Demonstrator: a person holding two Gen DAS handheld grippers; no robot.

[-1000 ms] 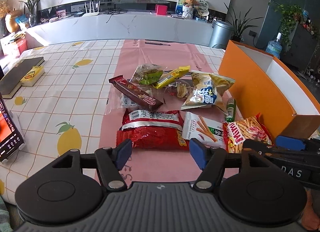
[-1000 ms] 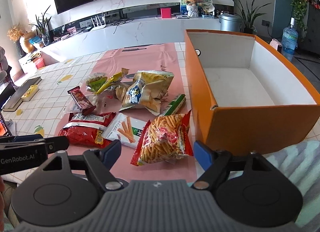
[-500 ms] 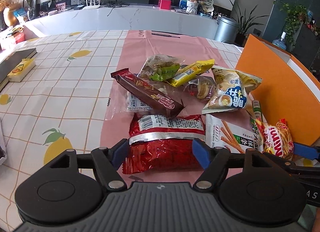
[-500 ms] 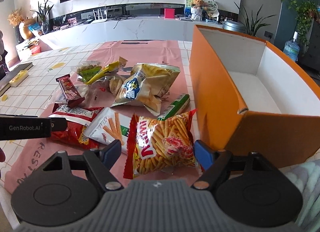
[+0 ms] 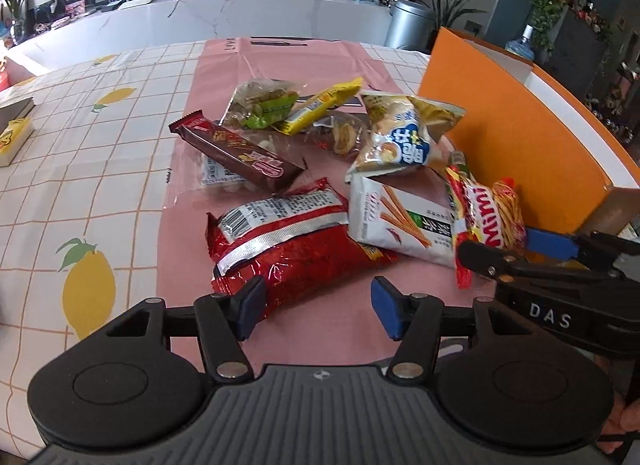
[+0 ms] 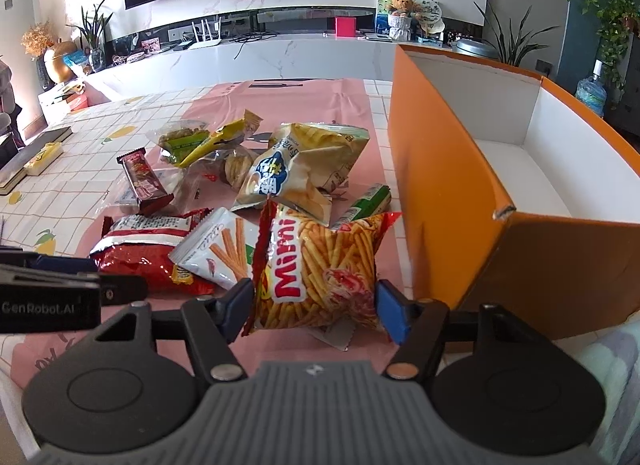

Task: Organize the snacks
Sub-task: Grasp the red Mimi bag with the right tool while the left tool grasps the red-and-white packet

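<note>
A pile of snack packets lies on a pink mat [image 5: 256,61]. My left gripper [image 5: 316,307] is open, its fingers either side of the near end of a red foil bag [image 5: 288,241]. My right gripper [image 6: 314,307] is open with an orange Mimi fries bag [image 6: 320,265] between its pads; the bag also shows in the left wrist view [image 5: 488,217]. Behind lie a white stick-snack pack [image 6: 224,245], a yellow chips bag [image 6: 304,169], a brown chocolate bar [image 5: 236,153], a green nut pack [image 5: 260,105] and a green tube [image 6: 370,201]. An open orange box [image 6: 444,185] stands to the right.
The table has a lemon-print checked cloth [image 5: 88,169]. A dark book and a yellow block [image 5: 14,135] lie at the far left. A white counter [image 6: 280,53] and a TV are behind the table. A striped cloth [image 6: 616,365] is at the near right.
Both grippers have moved forward and down towards the pile. The Mimi bag now sits between my right pads, and the red bag's end lies between my left fingers.
</note>
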